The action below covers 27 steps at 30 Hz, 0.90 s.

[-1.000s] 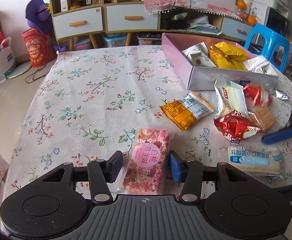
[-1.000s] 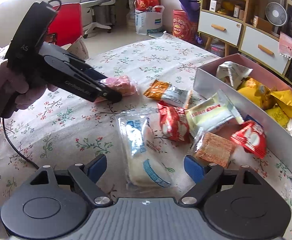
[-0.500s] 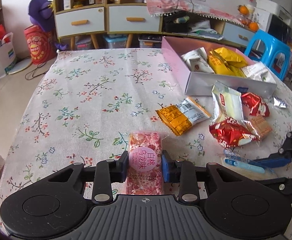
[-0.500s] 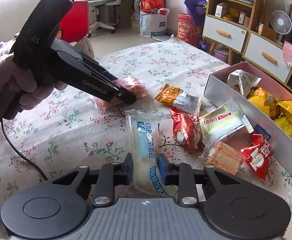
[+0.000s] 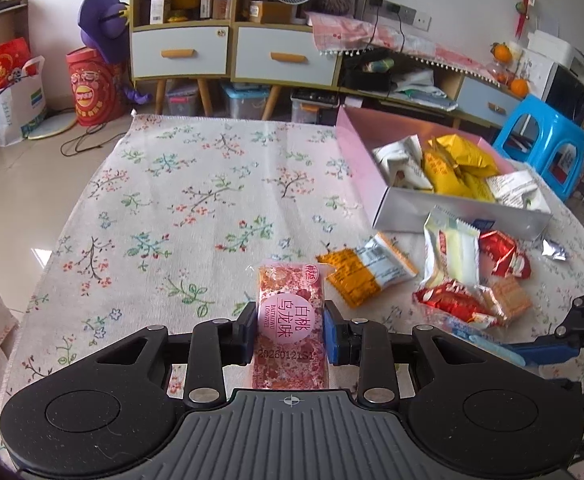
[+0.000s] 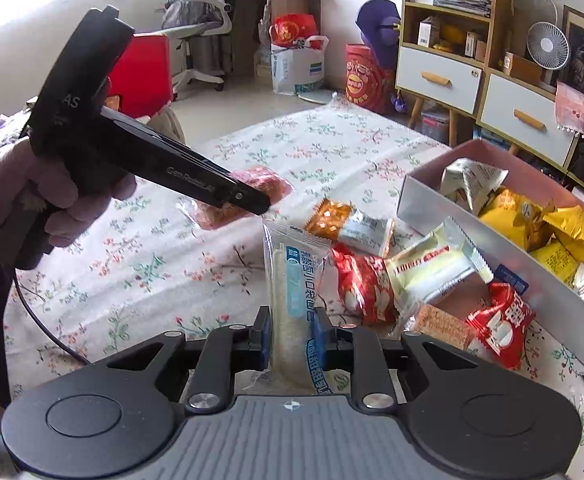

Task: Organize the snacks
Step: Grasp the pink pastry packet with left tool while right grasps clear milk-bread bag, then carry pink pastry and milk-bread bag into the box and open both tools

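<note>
I am pinching 2 snacks at once: my left gripper (image 5: 290,334) is clamped across the middle of the pink packet (image 5: 290,322), and my right gripper (image 6: 291,336) is closing its jaws on the long clear bread packet (image 6: 292,300), which the pads are already squeezing near its lower half. Both packets are lying flat on the flowered tablecloth (image 5: 180,200), running straight out between the fingers. I am judging them light, soft and crinkly, so the film may slip or the bread may crush; a hold across the narrow width suits them. The pink box (image 5: 404,204), already holding several snacks, is sitting ahead to the right, well apart from the pink packet.
</note>
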{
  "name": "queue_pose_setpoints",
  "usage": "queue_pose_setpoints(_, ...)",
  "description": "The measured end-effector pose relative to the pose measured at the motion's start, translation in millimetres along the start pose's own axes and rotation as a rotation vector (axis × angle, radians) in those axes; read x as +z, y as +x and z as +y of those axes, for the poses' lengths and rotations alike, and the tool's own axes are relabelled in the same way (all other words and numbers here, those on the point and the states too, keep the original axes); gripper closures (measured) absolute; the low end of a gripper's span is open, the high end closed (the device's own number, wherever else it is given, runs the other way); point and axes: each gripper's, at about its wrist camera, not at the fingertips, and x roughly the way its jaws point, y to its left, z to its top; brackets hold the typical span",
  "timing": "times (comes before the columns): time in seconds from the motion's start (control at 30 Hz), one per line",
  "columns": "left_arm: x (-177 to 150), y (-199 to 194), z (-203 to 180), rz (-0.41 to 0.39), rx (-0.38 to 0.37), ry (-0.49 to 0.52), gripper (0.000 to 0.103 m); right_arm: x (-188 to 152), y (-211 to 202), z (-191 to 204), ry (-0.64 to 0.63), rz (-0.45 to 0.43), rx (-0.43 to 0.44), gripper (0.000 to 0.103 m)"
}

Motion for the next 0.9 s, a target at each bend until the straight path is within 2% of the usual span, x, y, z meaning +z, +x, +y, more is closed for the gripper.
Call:
queue_pose_setpoints(0.17, 8.7, -2.5, -6.1, -0.016, -0.005, -0.007, 0.073, 7.6, -6.3, 0.2, 0.008, -0.033, 0.000, 0.093)
queue_pose_setpoints(0.37, 19.5, -1.9, -14.5, -0.019, -0.006, -0.023, 0.074, 18.2, -15.3, -12.9, 0.047, -0.076, -0.045, 0.093)
queue_pose_setpoints(0.7, 41.5, -4.2, -39.1, -0.042, -0.051, -0.052, 0.073, 38.2, -24.3, -55.1, 0.166, -0.151, -0.149, 0.093)
queue_pose_setpoints(0.9, 56.1, 8.1, -51.3, -0.051, -0.083, -0.077, 0.073, 44.9, -29.0, -91.8, 0.285, -0.189, -0.193, 0.093)
